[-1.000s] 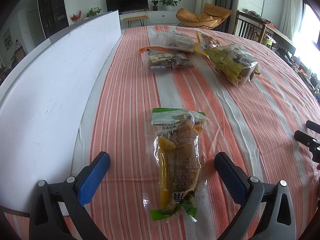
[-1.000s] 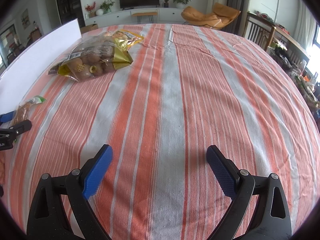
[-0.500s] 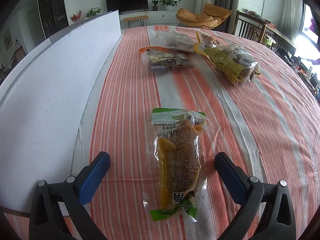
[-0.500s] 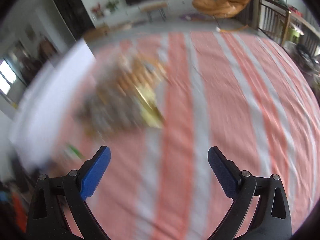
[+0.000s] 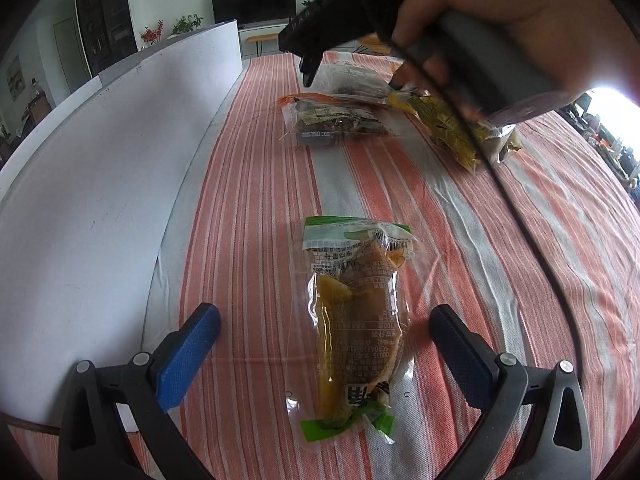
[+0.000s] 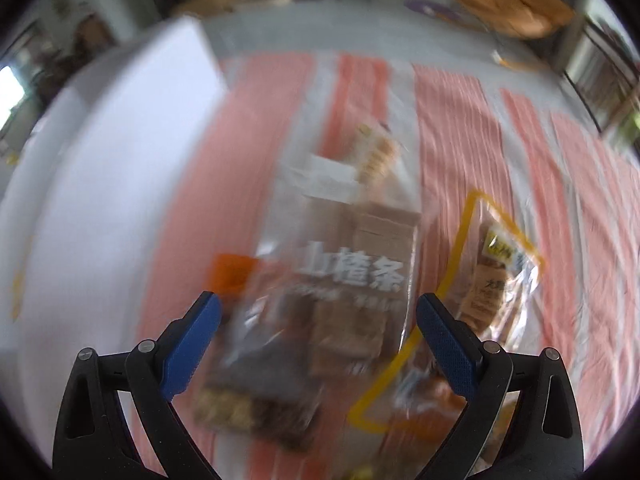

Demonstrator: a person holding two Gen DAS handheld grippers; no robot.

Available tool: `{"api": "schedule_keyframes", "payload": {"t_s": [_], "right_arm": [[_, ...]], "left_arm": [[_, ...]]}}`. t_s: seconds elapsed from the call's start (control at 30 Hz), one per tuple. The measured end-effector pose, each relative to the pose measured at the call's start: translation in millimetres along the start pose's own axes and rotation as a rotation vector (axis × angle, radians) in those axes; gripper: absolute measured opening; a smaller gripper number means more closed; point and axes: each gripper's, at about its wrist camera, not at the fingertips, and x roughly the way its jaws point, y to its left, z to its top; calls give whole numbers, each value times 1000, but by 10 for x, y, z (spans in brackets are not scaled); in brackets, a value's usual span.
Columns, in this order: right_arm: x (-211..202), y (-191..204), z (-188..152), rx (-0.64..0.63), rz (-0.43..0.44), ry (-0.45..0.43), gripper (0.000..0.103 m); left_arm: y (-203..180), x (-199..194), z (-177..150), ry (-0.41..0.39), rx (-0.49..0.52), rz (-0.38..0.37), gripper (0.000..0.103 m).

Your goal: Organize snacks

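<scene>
A clear snack pack with green ends lies on the striped tablecloth between the open fingers of my left gripper, which hovers just above it. Further back lie a clear pack of dark snacks, another clear pack and a yellow-edged bag. My right gripper is open and empty, held above the clear pack with white lettering, with the yellow-edged bag to its right. The right wrist view is blurred. The hand holding the right gripper's body fills the upper part of the left wrist view.
A white board stands along the left side of the table, also in the right wrist view. The orange and grey striped cloth covers the table. A TV, armchair and chairs stand in the room behind.
My right gripper has swung left across the table and now hovers over the back snack packs; its hand has entered the left wrist view. My left gripper has not moved.
</scene>
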Motion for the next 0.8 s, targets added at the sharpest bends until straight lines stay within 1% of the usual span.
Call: {"api": "schedule_keyframes", "payload": {"t_s": [0.03, 0.07, 0.1, 0.13, 0.17, 0.2, 0.27, 0.33, 0.4, 0.5, 0.57, 0.63, 0.7, 0.73, 0.8], "right_arm": [[73, -69, 2, 44, 35, 10, 97], [120, -141, -15, 88, 96, 10, 95], [84, -168, -24, 101, 102, -25, 85], [60, -192, -34, 105, 91, -37, 57], [32, -229, -38, 105, 106, -45, 54], [-17, -304, -42, 134, 178, -47, 54], [-176, -370, -61, 158, 211, -85, 53], [-404, -412, -105, 147, 253, -145, 53], [-738, -510, -202, 152, 321, -213, 53], [-1190, -684, -435, 127, 378, -259, 54], [-1376, -781, -703, 105, 373, -263, 54], [-1529, -1022, -1025, 94, 338, -253, 54], [-1568, -1314, -1374, 91, 258, -235, 54], [-1569, -1476, -1610, 87, 186, -221, 54], [-1513, -1669, -1974, 99, 97, -196, 54]], "left_arm": [[-2, 4, 4, 0, 0, 1, 103], [-4, 8, 9, 0, 0, 0, 103], [-8, 12, 14, 0, 0, 0, 103], [-14, 11, 14, 0, 0, 0, 103], [-19, 12, 12, 0, 0, 1, 103], [-18, 13, 13, 0, 0, 1, 103], [-20, 15, 15, 0, 0, 1, 103], [-18, 21, 19, 0, 1, 1, 103], [-23, 24, 22, 0, 1, 1, 103], [-16, 26, 20, 0, 1, 1, 103], [-19, 26, 21, 0, 1, 1, 103], [-15, 26, 20, 0, 1, 1, 103], [-15, 26, 20, 0, 1, 1, 103], [-18, 27, 20, 0, 1, 1, 103], [-16, 26, 20, 0, 1, 1, 103]]}}
